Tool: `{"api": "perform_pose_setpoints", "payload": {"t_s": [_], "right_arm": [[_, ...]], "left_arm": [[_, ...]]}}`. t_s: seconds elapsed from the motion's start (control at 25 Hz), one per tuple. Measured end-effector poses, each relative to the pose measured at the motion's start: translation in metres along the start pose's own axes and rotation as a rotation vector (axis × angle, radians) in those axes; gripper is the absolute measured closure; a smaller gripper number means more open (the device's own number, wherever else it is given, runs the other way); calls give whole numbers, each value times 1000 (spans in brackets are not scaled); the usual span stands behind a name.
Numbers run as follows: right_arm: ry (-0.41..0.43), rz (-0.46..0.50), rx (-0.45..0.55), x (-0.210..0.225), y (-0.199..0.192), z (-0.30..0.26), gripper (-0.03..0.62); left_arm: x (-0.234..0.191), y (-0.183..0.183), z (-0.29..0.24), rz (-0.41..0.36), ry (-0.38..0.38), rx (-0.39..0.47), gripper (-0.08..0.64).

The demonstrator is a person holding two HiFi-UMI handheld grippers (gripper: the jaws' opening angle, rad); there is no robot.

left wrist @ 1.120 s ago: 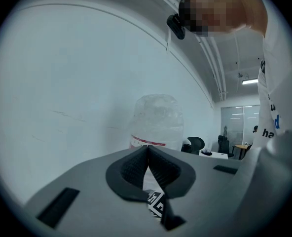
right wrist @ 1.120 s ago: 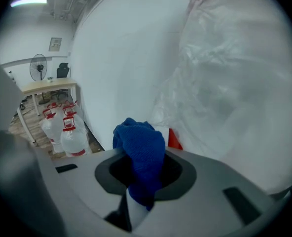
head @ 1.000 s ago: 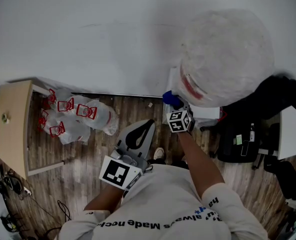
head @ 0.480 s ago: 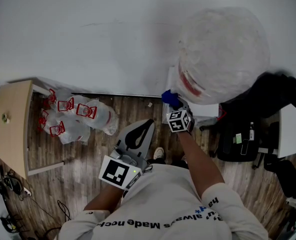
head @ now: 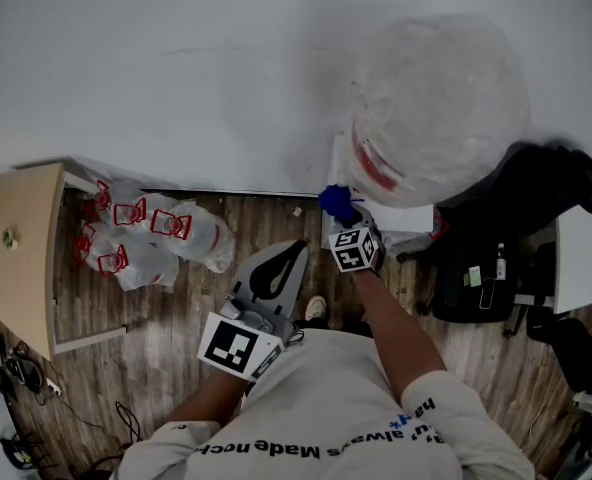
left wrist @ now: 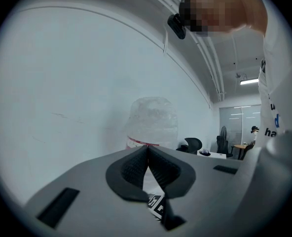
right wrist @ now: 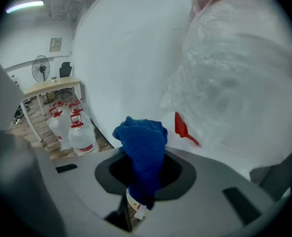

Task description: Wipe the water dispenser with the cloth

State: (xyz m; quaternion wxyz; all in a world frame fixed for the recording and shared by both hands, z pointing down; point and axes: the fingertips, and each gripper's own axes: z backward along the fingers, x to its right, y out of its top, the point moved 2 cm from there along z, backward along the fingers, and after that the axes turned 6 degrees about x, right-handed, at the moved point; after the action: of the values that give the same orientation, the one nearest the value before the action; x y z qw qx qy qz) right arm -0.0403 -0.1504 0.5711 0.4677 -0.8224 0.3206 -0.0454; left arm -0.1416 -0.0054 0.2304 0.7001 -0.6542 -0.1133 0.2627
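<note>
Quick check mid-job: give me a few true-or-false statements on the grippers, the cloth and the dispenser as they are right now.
The right gripper is shut on the blue cloth. True.
The left gripper also holds a cloth. False: its jaws are together on nothing.
The bottle on the water dispenser is wrapped in plastic. True.
The water jugs stand on the wooden table. False: they sit on the floor beside it.

Ahead, wall [head: 176, 68] and wrapped bottle [head: 438, 108].
</note>
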Motion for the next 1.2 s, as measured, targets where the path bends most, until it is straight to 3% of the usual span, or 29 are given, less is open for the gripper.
{"api": "perform_pose_setpoints", "payload": {"t_s": [1.2], "right_arm": [[16, -28, -6, -22, -21, 31, 506]], "left_arm": [[7, 6, 0, -2, -29, 11, 540]]}}
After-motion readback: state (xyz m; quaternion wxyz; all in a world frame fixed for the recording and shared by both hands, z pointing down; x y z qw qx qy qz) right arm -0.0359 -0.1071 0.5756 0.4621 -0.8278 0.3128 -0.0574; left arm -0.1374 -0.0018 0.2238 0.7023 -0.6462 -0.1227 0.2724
